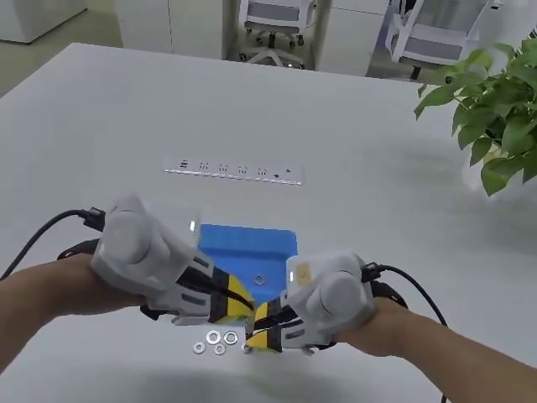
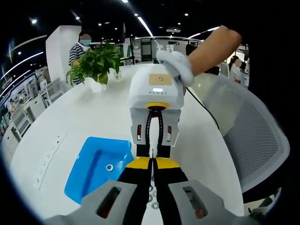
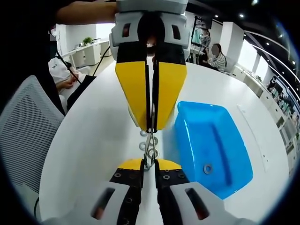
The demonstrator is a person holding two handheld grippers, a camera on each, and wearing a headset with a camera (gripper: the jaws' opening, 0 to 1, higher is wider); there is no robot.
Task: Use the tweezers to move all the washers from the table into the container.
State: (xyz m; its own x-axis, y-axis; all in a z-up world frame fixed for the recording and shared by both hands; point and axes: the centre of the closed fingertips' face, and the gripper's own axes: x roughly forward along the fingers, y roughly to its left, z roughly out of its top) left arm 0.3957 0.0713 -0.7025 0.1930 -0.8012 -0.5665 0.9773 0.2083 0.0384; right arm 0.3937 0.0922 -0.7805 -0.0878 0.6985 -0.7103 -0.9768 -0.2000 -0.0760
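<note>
Right gripper (image 3: 149,164) jaws clamped on the tweezers (image 3: 150,147), whose thin metal legs rise from between the yellow tips; left gripper (image 2: 151,161) jaws drawn together to a thin slit, facing the right pair tip to tip; the tweezers' far end reaches the left tips, but whether those pinch it I cannot tell.

Loose washers (image 3: 142,146) lie on the white table (image 3: 93,154) directly under and just beside the tweezers, in a small cluster; in the head view they sit just in front of both grippers, at the near edge.

Blue container (image 3: 234,154) stands just beyond the cluster, near the jaws but apart from them; single washer (image 3: 207,168) lies flat on its floor.

Both hands hold the grippers low over the table, cables trailing off each.

Farther out: power strip (image 1: 232,170) set flush in the tabletop behind the container; potted plant (image 1: 495,117) at the right edge; office chairs (image 1: 273,21) past the far side; mesh chair (image 2: 253,136) close by the person.
</note>
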